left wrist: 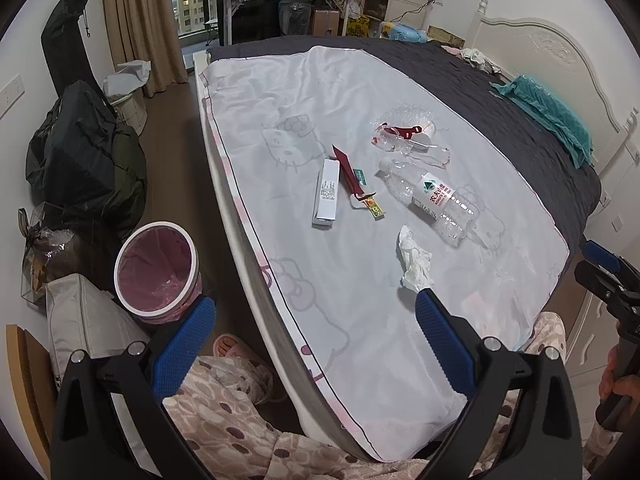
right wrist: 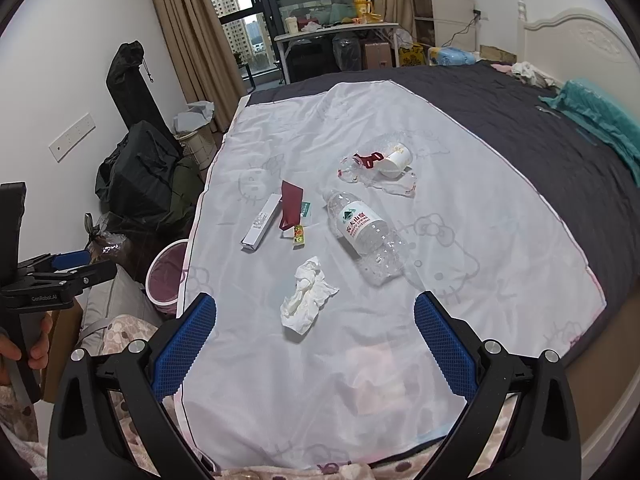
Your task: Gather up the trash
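Both grippers hang over the bed's near edge, the right gripper [right wrist: 315,330] and left gripper [left wrist: 314,328] each spread wide and empty. Nothing looks collected yet. Nearest lies the crumpled tissue [right wrist: 306,297], then the bottle [right wrist: 366,236]; the lined bin [left wrist: 155,270] waits on the floor, so a pinch on the tissue seems next

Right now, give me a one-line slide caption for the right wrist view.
Open right gripper hovers over a crumpled tissue, with a plastic bottle and white box beyond.
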Demonstrator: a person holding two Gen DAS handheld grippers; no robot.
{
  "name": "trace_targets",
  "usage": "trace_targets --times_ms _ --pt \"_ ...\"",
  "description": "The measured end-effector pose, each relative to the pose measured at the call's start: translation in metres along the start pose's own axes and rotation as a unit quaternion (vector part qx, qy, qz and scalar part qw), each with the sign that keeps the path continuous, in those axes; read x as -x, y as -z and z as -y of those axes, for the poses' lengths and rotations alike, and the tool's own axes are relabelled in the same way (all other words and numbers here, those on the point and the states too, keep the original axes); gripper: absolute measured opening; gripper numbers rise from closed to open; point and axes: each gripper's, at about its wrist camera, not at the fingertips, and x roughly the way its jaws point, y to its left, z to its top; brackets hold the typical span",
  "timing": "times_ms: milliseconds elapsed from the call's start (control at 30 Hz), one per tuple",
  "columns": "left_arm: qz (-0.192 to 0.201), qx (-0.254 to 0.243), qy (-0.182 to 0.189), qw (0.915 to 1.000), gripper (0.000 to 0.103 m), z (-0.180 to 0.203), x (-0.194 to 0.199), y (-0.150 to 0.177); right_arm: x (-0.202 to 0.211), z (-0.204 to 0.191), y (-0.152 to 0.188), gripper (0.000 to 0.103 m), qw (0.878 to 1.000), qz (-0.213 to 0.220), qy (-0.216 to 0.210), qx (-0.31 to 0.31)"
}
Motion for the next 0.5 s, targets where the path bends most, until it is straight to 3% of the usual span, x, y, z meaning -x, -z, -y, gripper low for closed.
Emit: trace_targets --times_ms 500 --pt "0.008 0.024 0.003 0.9997 0.098 -0.0073 0.0019 0.0009 -0.0017 -0.0024 0.0002 0.096 1.0 -0.002 -0.003 0.002"
